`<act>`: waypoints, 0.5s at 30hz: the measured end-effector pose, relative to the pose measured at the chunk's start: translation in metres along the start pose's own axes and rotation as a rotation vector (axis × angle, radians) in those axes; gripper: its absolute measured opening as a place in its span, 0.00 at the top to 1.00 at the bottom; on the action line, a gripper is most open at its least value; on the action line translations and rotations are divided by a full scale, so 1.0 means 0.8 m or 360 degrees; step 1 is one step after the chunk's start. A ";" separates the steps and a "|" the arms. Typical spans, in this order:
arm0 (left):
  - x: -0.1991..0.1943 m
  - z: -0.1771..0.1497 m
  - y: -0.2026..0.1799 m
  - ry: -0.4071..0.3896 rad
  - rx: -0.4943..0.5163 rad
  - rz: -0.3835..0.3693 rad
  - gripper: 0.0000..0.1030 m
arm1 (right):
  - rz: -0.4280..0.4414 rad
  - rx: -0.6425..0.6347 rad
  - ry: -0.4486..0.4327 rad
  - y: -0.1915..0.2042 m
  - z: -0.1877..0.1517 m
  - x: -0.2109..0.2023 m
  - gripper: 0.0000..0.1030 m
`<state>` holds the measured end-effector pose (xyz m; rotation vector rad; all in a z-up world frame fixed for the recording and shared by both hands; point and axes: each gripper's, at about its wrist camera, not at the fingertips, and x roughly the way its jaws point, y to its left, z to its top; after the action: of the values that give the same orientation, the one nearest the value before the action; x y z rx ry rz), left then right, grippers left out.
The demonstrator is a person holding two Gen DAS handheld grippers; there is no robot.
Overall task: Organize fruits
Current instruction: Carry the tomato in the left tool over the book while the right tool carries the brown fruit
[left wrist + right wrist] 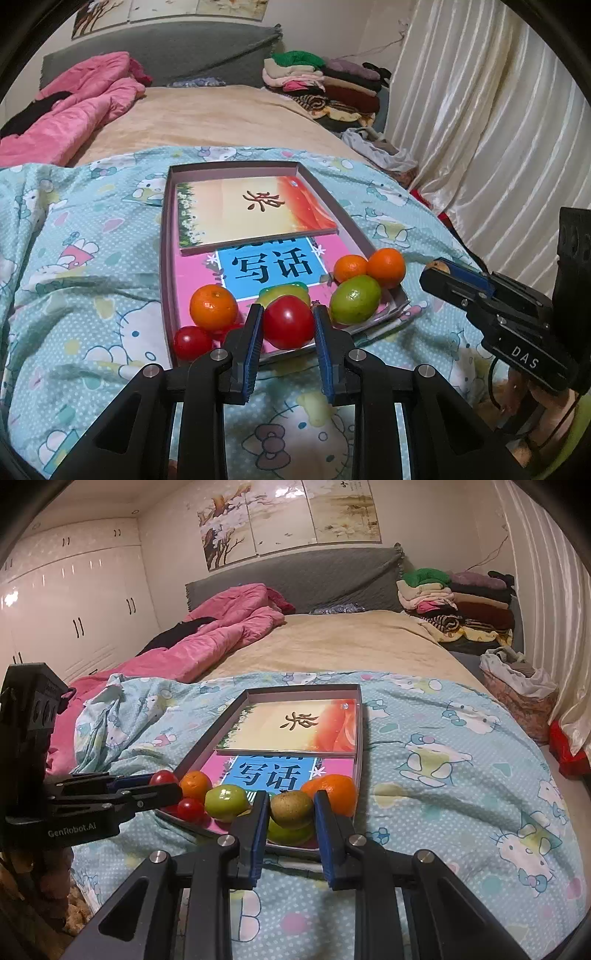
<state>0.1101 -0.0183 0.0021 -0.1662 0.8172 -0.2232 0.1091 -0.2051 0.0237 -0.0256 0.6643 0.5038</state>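
- The bed [332, 646], with its cartoon-print blue sheet [443, 775], carries everything you are working on; a pink quilt [221, 635] lies bunched well beyond the tray, toward the grey headboard [295, 576].
- The shallow tray [167, 236] sits on the blue sheet and is your landmark; two books lie flat inside it, the orange-and-cream book [251, 210] at the tray's far end overlapping the pink-and-blue book [273, 266].
- All the fruit is gathered at the tray's near end.
- Your left gripper [288, 321] is clamped on a red tomato [288, 323], pads pressing both its sides, just above the tray's near edge.
- Your right gripper [291, 808] is clamped on a brownish-green fruit [291, 808], over the tray's near right corner, with another green fruit [290, 834] directly beneath it.
- In the tray's near right corner sit a green lime-like fruit [355, 300] and two oranges [386, 267].
- Toward the tray's near left side sit a third orange [213, 307] and a small red tomato [192, 342], touching each other.
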 end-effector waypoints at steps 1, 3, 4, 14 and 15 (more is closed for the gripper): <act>0.002 -0.001 -0.001 0.0003 0.0002 0.0002 0.73 | -0.0003 0.0003 -0.0002 -0.001 0.000 0.000 0.76; 0.007 -0.002 -0.002 0.0018 0.0010 0.0006 0.73 | -0.0008 0.0004 -0.0001 -0.003 0.002 0.002 0.76; 0.008 -0.002 -0.002 0.0021 0.0013 0.0008 0.73 | -0.0011 0.0005 0.0000 -0.003 0.002 0.002 0.76; 0.028 -0.009 -0.001 0.0063 0.0033 0.0020 0.73 | -0.0050 0.0005 0.0033 -0.011 0.000 0.014 0.76; 0.030 -0.010 -0.002 0.0066 0.0036 0.0015 0.73 | -0.0052 0.0003 0.0038 -0.010 0.000 0.015 0.76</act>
<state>0.1200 -0.0262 -0.0193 -0.1368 0.8561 -0.2277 0.1210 -0.2071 0.0150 -0.0404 0.6869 0.4721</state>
